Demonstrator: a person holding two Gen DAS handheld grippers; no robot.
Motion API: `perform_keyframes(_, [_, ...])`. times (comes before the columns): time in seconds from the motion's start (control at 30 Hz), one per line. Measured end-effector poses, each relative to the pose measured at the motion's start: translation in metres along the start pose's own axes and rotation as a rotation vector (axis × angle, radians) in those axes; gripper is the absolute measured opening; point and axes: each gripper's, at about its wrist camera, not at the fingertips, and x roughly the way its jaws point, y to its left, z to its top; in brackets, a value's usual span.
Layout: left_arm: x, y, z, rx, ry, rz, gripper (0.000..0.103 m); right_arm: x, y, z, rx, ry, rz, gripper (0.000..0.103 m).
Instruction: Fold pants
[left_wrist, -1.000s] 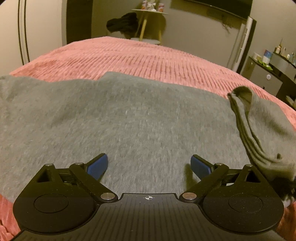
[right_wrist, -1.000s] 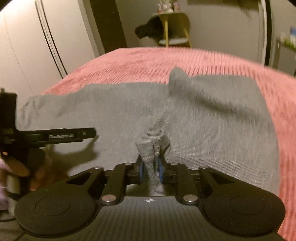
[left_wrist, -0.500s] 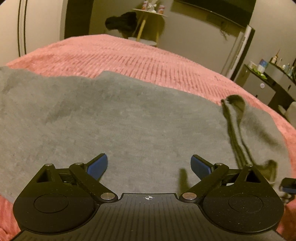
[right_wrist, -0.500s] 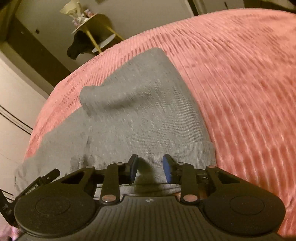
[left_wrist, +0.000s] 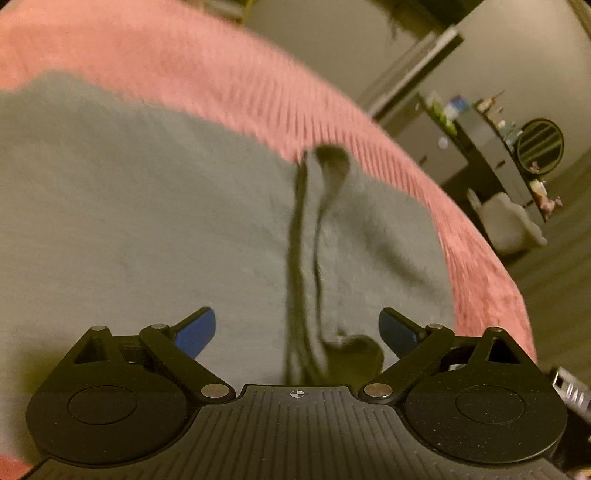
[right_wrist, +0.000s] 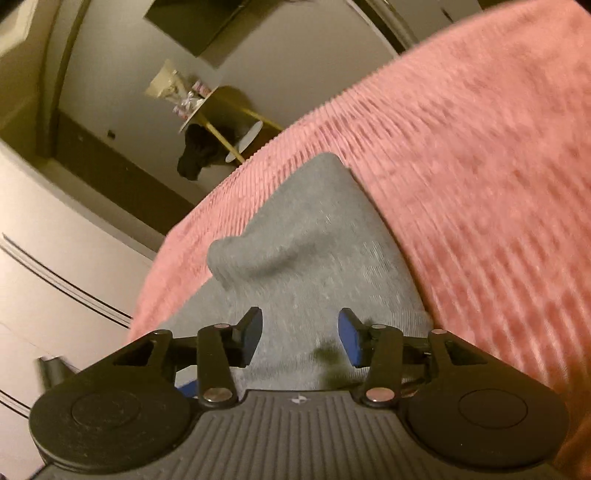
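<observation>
Grey pants (left_wrist: 147, 221) blur at their edges; left gripper (left_wrist: 297, 332) jaws wide, right gripper (right_wrist: 301, 334) jaws opening, both empty.

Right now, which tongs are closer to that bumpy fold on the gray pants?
Probably left. The left tongs stand wide open astride the raised ridge of the gray pants. The right tongs, opening and empty, hover over flatter cloth.

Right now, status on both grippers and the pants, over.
Left gripper open, empty. Right gripper opening, nothing pinched. Grey knit pants flat on pink ribbed bedspread, one raised fold. Nothing in the way.
</observation>
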Motion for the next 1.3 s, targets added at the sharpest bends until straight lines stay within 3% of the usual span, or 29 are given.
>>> perform_keyframes(0.1, [0.015, -0.006, 0.007, -0.03, -0.003, 0.002, 0.085, 0.008, -0.008, 0.001, 0.032, 0.016, 0.016, 0.045])
perform_keyframes(0.17, [0.021, -0.011, 0.011, -0.04, 0.019, -0.015, 0.057, 0.012, -0.01, 0.003, 0.051, 0.016, 0.036, 0.045])
perform_keyframes(0.27, [0.031, -0.016, 0.013, -0.013, 0.055, 0.012, 0.033, 0.018, -0.012, 0.005, 0.065, 0.016, 0.054, 0.045])
perform_keyframes(0.37, [0.028, -0.018, 0.01, 0.024, 0.046, 0.017, 0.021, 0.019, -0.014, 0.005, 0.074, 0.011, 0.06, 0.045])
perform_keyframes(0.5, [0.016, -0.022, 0.004, 0.043, 0.005, 0.026, 0.019, 0.011, -0.021, 0.005, 0.12, -0.03, 0.088, 0.045])
perform_keyframes(0.73, [0.001, -0.035, 0.001, 0.107, -0.032, 0.045, 0.018, 0.008, -0.021, 0.006, 0.141, -0.061, 0.006, 0.045])
perform_keyframes(0.87, [-0.005, -0.037, 0.0, 0.122, -0.041, 0.045, 0.018, 0.008, -0.022, 0.007, 0.155, -0.062, 0.004, 0.045])
perform_keyframes(1.3, [-0.036, -0.024, -0.005, 0.144, -0.09, 0.039, 0.018, 0.006, -0.012, 0.005, 0.071, -0.061, -0.018, 0.045])
